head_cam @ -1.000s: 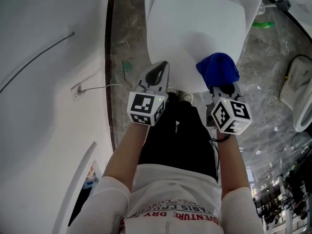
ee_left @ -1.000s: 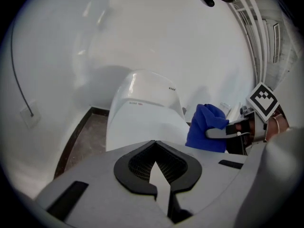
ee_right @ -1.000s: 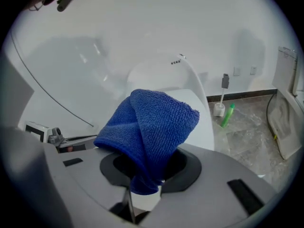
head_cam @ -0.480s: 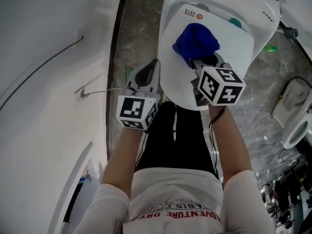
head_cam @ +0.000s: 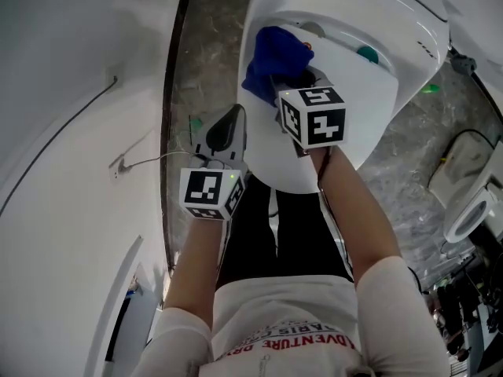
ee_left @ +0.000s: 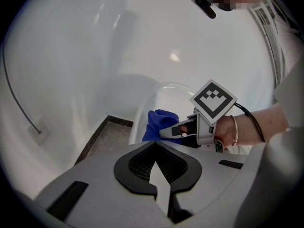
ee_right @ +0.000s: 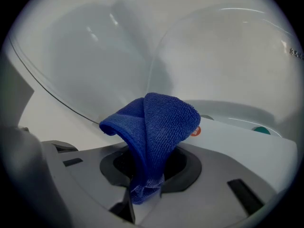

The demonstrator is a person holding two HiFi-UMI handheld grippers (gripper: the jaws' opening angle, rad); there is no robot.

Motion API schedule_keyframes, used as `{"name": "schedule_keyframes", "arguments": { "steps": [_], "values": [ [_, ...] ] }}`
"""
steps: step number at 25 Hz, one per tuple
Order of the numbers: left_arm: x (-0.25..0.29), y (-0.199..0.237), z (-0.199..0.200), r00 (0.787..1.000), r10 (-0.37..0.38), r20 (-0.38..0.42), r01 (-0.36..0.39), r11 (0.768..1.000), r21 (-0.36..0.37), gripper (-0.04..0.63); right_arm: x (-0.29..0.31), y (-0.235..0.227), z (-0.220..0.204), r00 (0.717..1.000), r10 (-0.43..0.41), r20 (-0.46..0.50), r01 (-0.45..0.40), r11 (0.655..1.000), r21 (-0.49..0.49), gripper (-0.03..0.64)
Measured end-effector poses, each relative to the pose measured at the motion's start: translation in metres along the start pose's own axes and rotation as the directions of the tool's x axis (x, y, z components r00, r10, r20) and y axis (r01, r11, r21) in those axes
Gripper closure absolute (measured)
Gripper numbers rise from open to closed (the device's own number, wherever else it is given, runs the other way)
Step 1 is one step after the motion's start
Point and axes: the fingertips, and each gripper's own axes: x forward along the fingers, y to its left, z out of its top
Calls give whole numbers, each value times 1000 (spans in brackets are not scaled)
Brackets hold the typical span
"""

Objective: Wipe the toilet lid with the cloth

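Note:
The white toilet lid (head_cam: 373,93) lies closed at the top of the head view. My right gripper (head_cam: 292,75) is shut on the blue cloth (head_cam: 269,56) and holds it over the lid's far left part, near a red sticker (ee_right: 195,131). In the right gripper view the cloth (ee_right: 159,125) bunches up out of the shut jaws (ee_right: 145,194), with the lid (ee_right: 247,144) just beyond. My left gripper (head_cam: 224,130) hangs shut and empty beside the lid's left front edge. From the left gripper view (ee_left: 159,182) I see the cloth (ee_left: 156,123) and the right gripper's fingers (ee_left: 173,131).
A white wall with a thin cable and a socket (head_cam: 122,163) runs along the left. Marble floor (head_cam: 206,49) shows between wall and toilet. A green item (head_cam: 428,89) lies on the floor at the right, near another white fixture (head_cam: 464,206). A teal button (ee_right: 260,130) sits behind the lid.
My right gripper has carried the cloth from the lid's front right edge across to its far left part. The left gripper has stayed beside the lid's front edge.

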Motion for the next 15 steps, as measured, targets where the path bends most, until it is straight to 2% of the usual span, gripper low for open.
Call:
{"name": "schedule_keyframes", "arguments": {
  "steps": [4, 8, 15],
  "values": [
    [12, -11, 7, 1000, -26, -3, 27, 1000, 15, 589, -4, -13, 6, 1000, -19, 9, 19, 999, -38, 529],
    [22, -24, 8, 998, -54, -21, 54, 998, 17, 589, -16, -31, 1, 1000, -5, 14, 4, 998, 66, 529],
    [43, -65, 14, 991, -125, -38, 127, 990, 56, 589, -59, -81, -11, 995, -89, 34, 85, 992, 97, 528]
  ]
}}
